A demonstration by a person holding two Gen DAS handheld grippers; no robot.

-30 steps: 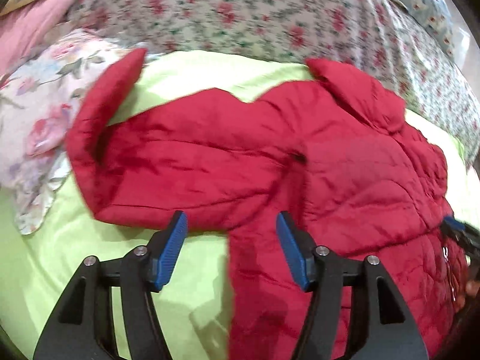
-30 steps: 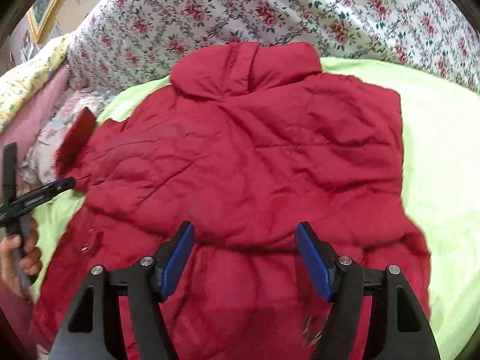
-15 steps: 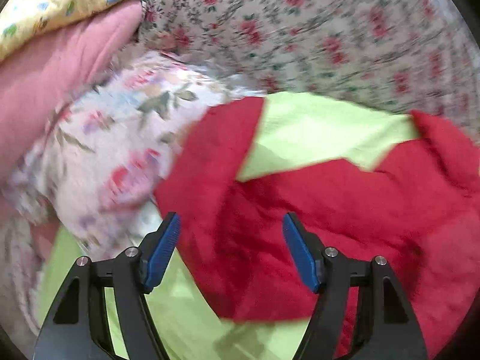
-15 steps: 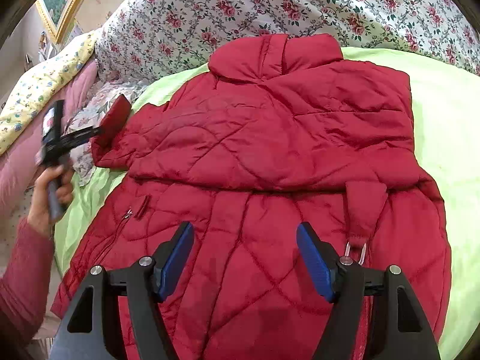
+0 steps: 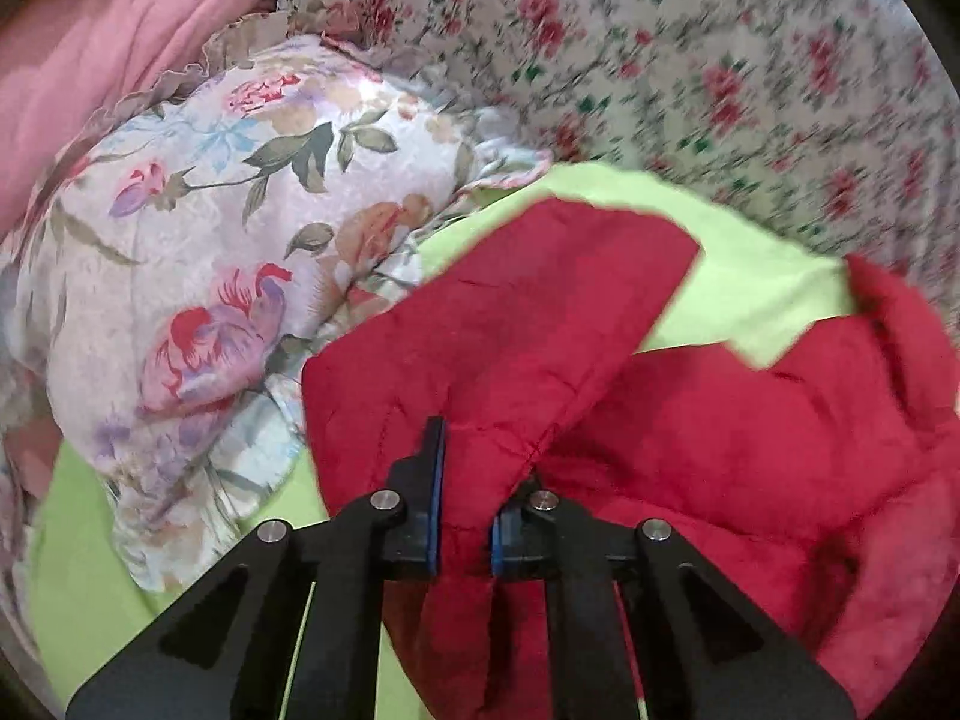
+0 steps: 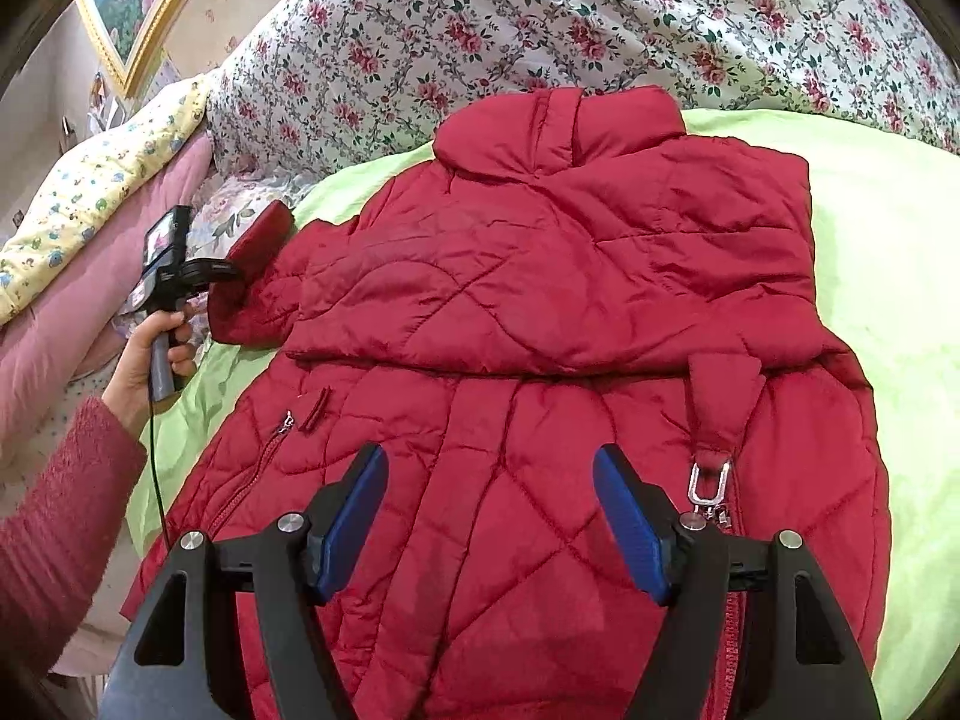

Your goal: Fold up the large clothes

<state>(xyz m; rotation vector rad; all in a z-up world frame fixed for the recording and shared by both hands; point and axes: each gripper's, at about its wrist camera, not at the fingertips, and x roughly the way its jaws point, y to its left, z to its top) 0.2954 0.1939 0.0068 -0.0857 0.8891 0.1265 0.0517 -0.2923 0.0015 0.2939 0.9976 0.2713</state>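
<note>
The red quilted jacket [image 6: 540, 312] lies flat on the lime-green bed sheet [image 6: 888, 252], collar toward the flowered quilt [image 6: 540, 6] along the top. At left frame, the left gripper [image 5: 465, 531] has its jaws pinched on the sleeve [image 5: 480, 348], just beside a floral pillow [image 5: 198, 252]. The right gripper [image 6: 489, 531] hovers, jaws wide, over the hem. No readable writing.

Black tongs [image 6: 489, 531], blue pads [image 6: 351, 531], silver screws; fuzzy red sleeve [image 6: 57, 516].

You are working in a home bedroom. Rose-print bedding [image 6: 540, 18] is heaped behind a green bedsheet [image 6: 888, 252], with a floral pillow [image 5: 210, 252] and a gilt-framed picture [image 6: 138, 6].
</note>
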